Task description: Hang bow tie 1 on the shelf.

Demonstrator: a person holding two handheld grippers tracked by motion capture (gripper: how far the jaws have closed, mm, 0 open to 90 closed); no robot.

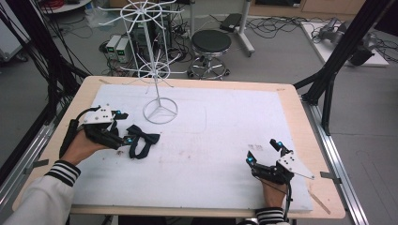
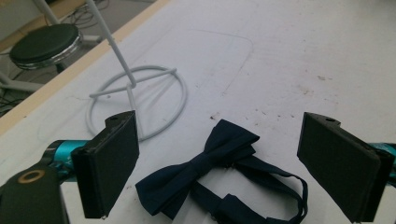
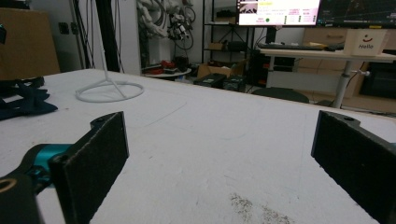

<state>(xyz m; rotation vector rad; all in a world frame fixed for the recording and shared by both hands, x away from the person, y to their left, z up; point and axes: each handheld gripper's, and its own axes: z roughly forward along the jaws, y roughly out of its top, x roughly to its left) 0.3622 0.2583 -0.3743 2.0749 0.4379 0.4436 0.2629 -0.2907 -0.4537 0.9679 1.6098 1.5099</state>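
Note:
A dark navy bow tie [image 1: 142, 138] with its strap lies flat on the white mat, left of centre. My left gripper [image 1: 123, 126] stands open right beside it; in the left gripper view the bow tie [image 2: 205, 167] lies between and just beyond the two black jaws, untouched. A white wire display stand [image 1: 158, 70] rises from a ring base [image 1: 160, 111] behind the tie, and that ring base [image 2: 140, 100] is close ahead. My right gripper [image 1: 264, 151] rests open near the front right of the mat, nothing between its jaws [image 3: 219, 163].
The white mat [image 1: 220, 126] covers a wooden table [image 1: 300, 112]. A black stool [image 1: 211, 44], cables and boxes sit on the floor beyond the far edge. A black frame post [image 1: 338, 61] stands at the right.

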